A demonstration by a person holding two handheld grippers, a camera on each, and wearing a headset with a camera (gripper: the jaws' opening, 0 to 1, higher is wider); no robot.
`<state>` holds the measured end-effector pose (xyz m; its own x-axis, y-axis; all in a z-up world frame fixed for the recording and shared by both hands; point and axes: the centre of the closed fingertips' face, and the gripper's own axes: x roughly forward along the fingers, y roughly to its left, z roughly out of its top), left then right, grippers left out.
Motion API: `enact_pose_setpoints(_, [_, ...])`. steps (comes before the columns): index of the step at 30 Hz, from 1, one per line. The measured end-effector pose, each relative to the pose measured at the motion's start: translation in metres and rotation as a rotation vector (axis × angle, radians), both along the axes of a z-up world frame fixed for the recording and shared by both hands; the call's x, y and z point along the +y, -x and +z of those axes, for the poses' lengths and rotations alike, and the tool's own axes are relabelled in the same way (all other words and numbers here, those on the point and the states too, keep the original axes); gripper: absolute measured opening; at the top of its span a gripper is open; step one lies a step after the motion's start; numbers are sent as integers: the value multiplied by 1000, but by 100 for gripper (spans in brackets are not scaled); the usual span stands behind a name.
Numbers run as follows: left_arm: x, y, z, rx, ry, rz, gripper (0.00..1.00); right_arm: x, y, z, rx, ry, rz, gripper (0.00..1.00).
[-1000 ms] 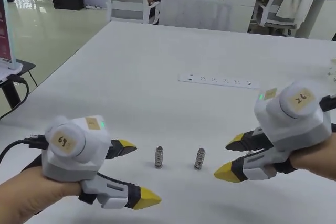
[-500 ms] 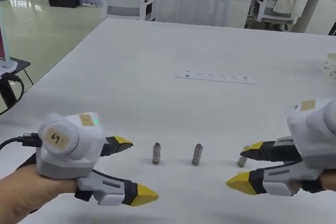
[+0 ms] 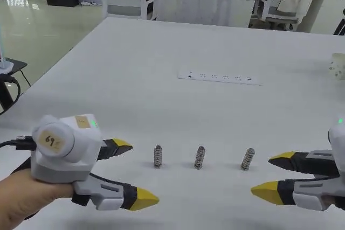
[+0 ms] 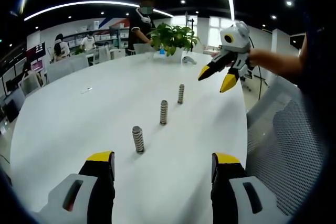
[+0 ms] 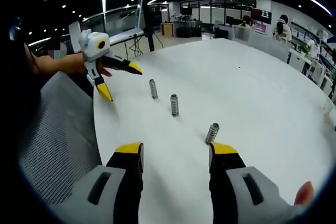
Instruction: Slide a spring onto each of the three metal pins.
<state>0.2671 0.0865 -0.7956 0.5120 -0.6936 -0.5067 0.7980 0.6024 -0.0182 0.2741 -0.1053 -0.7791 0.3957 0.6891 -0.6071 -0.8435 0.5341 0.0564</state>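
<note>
Three springs [image 3: 199, 157] stand upright in a row on the counter [image 3: 161, 68], likely already sleeving their pins, so the left claw [image 3: 141, 172] and right claw [image 3: 264, 173] flank them, wide and empty.

Open-plan office; long white table [image 3: 161, 63], mesh chair [image 3: 194, 9], power strip [image 3: 218, 77], potted plant [image 4: 173, 35], ceiling strip lights [image 4: 94, 4]

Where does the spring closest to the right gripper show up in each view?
Head view: the spring stands rightmost in the row, just left of the right gripper.
Left gripper view: the spring is the farthest of the three, above centre.
Right gripper view: the spring is the nearest, just above the right-hand jaw.
Shared landmark: the middle spring, its neighbour in every view.
</note>
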Motion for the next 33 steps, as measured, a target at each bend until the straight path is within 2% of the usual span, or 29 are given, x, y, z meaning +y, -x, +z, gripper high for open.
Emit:
enact_pose_setpoints(10, [2,0,-1,7,10,8,72,-7,-5,-6,-33,-59,-25,67])
enact_pose_setpoints(12, [2,0,-1,9,10,10,72,-7,-6,-6,-38,-61,-29,67])
enact_pose_setpoints(13, [2,0,-1,9,11,11,72,-7,-8,-4,-61,-72,-28,68])
enact_pose_setpoints(16, [3,-1,-1,11,13,15,72,-4,-10,-2,-73,-98,-30,71])
enact_pose_setpoints(19, [4,-1,-2,12,16,18,72,-3,-11,-6,-67,-89,-31,72])
enact_pose_setpoints(25, [4,-1,-2,14,25,24,74,-1,-13,-5,-76,-105,-23,75])
enact_pose_setpoints(33, [4,-3,-2,15,31,32,75,0,-16,-7,-65,-104,-21,76])
